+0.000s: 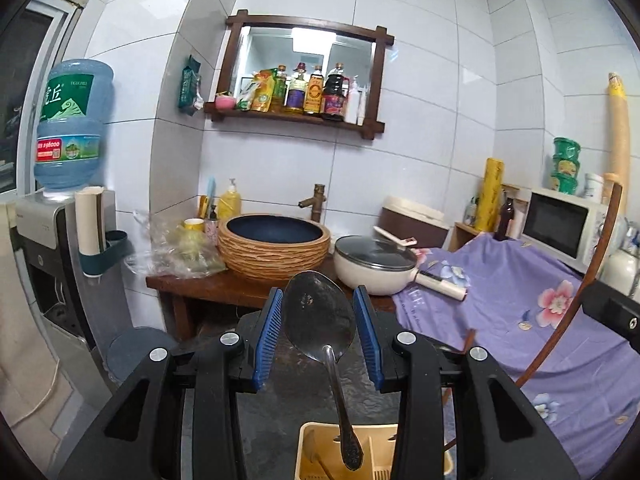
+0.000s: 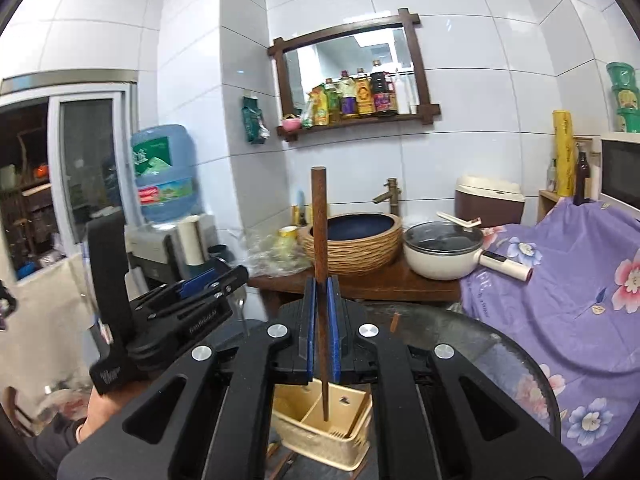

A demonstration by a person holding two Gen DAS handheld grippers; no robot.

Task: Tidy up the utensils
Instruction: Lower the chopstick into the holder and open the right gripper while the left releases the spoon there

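Left gripper [image 1: 319,320]: jaws partly apart, blue pads [image 1: 267,330] clamped on the bowl edges of a metal spoon [image 1: 319,320]. Bowl upright between the pads, handle hanging down and slightly right, tip over the cream utensil caddy [image 1: 310,440] at the bottom of the left wrist view. Can't tell if the handle tip touches the caddy or just overlaps it in view.

Right gripper [image 2: 320,312]: jaws together, pads pinching a dark wooden chopstick [image 2: 319,216]. Stick is near vertical, thick end well above the fingers, thin end below them, pointing into the caddy [image 2: 320,440]. The tip sits over the divided compartments, near the centre partition; can't tell which one it's in or whether it's bottomed out.

The caddy stands on a round dark glass table [image 2: 500,356]. Another wooden stick [image 2: 358,418] leans inside the caddy's right compartment. A second brown stick end [image 2: 395,321] shows on the table just beyond the right gripper.

In the right wrist view the left gripper [image 2: 212,280] shows at left, held by a hand [image 2: 104,408] in a dark sleeve.

Background: wooden counter [image 1: 224,284] with a woven-look basin [image 1: 275,246], cream pot with glass lid [image 1: 374,264], purple floral cloth [image 1: 520,300] to the right, water dispenser [image 1: 60,260] with a blue bottle [image 1: 72,128] to the left, and a shelf of sauce bottles [image 1: 312,92] on the wall
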